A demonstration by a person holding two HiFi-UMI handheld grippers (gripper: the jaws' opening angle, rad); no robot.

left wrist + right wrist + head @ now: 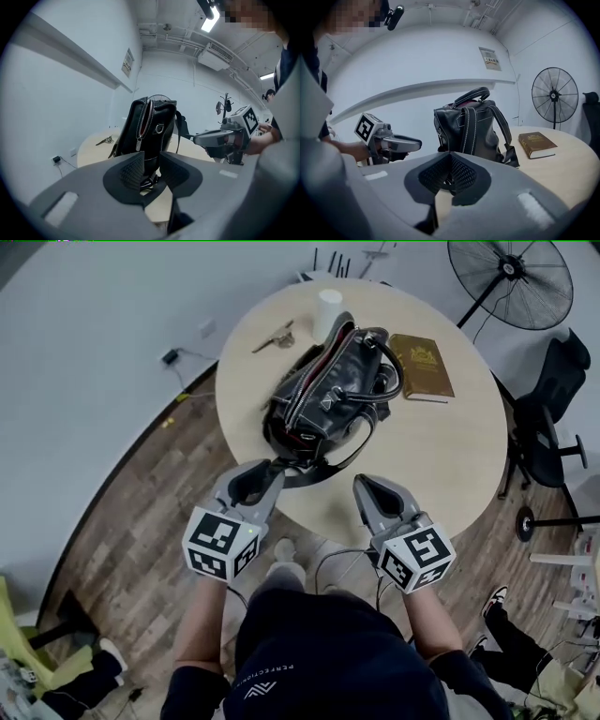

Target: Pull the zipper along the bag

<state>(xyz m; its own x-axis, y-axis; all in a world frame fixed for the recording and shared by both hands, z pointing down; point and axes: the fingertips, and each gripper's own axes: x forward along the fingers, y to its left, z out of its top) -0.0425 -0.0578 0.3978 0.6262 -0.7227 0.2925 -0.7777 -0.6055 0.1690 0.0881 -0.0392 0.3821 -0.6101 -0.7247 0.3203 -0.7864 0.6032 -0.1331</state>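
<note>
A black leather bag (328, 390) lies on the round table (441, 456) with its zipper (302, 395) running along the top, partly open. In the left gripper view the bag (152, 126) stands just ahead and the silver zipper pull (138, 143) hangs above the jaws. My left gripper (272, 470) is open at the bag's near end, with nothing pinched between its pads (133, 169). My right gripper (362, 484) is shut and empty, near the table edge, to the right of the bag (471, 126). Each gripper shows in the other's view.
A brown book (422, 367) lies to the right of the bag. A white cup (328, 307) and keys (274, 336) sit at the table's far side. A standing fan (511, 282) and a black chair (553, 409) stand beyond the table on the right.
</note>
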